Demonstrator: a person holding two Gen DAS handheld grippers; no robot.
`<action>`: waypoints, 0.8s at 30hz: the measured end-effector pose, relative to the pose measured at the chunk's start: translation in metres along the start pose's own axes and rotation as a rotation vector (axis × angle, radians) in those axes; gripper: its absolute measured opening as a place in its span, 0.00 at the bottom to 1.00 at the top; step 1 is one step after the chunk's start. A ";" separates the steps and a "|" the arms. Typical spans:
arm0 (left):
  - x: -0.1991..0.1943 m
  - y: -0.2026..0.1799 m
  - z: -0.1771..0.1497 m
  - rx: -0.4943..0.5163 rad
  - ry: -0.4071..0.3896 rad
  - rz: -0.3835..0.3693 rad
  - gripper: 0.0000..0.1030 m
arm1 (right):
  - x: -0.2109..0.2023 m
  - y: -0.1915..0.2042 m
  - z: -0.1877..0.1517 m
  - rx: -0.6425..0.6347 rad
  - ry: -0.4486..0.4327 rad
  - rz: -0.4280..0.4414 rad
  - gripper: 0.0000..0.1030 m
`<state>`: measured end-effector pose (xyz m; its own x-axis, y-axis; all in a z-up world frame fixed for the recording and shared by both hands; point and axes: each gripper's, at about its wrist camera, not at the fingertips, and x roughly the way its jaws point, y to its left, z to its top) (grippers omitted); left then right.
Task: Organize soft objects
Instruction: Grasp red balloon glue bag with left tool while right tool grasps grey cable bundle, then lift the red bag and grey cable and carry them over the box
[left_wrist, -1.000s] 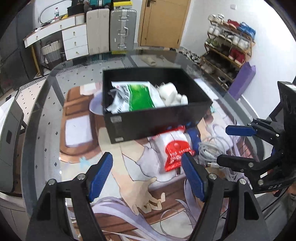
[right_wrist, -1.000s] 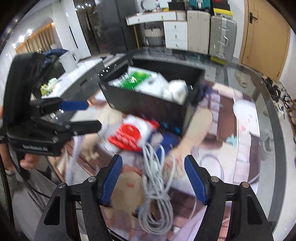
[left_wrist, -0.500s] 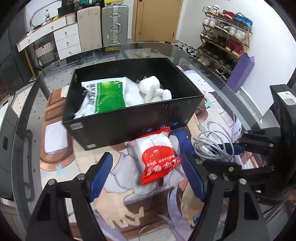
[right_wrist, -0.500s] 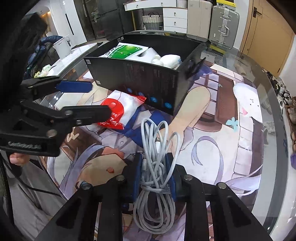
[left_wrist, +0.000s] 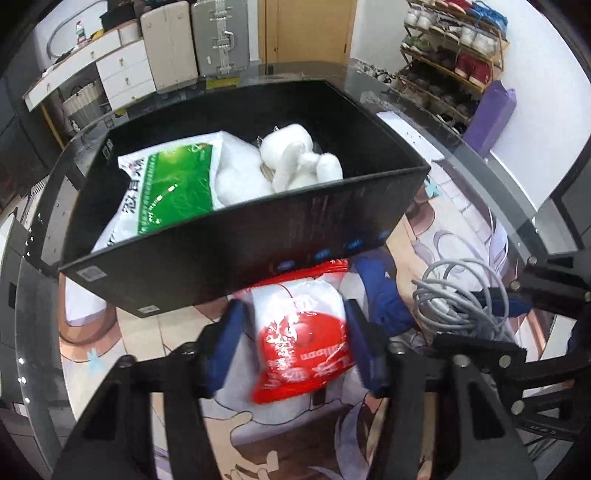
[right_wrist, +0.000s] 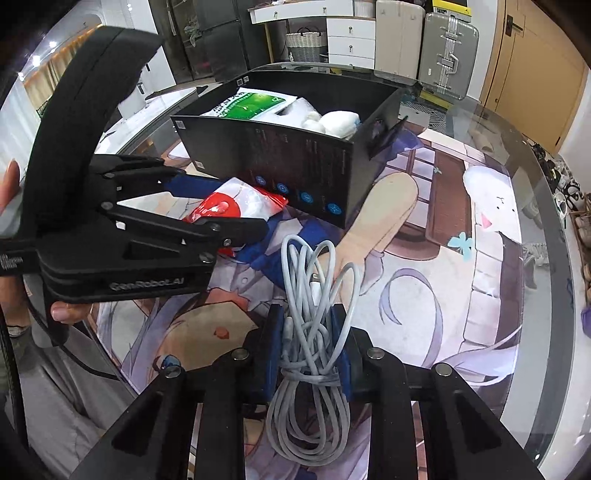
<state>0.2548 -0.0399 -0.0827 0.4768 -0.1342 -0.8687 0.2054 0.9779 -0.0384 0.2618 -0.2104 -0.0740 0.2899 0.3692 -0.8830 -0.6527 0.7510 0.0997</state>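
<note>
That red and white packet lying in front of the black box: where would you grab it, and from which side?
Across its narrow width, coming down from above. The red and white packet lies flat on the table mat, its long sides free, its far end against the black box. The left gripper already straddles it that way, jaws just closing on both sides.

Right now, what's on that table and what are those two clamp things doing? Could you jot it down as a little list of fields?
Surface: glass table over a cartoon-print mat
Container: black box, open top
In the box: green-and-white packet; white soft rolls
Outside the box: red-and-white packet; grey cable bundle
Left gripper: jaws have just been closing, one on each side of the red-and-white packet, pressing it
Right gripper: shut on the grey cable bundle
Person: a hand holds the left gripper
</note>
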 end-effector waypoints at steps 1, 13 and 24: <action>-0.001 -0.002 -0.001 0.009 0.001 0.004 0.46 | -0.001 0.002 0.001 -0.001 -0.002 0.003 0.25; -0.036 0.015 -0.022 0.039 -0.029 -0.026 0.40 | -0.004 0.031 0.011 -0.036 -0.028 0.028 0.25; -0.069 0.032 -0.032 0.025 -0.076 -0.066 0.40 | -0.013 0.050 0.025 -0.055 -0.067 0.055 0.25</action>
<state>0.2012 0.0060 -0.0399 0.5246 -0.2105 -0.8249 0.2591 0.9625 -0.0809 0.2428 -0.1642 -0.0463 0.2977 0.4465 -0.8438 -0.7061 0.6979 0.1202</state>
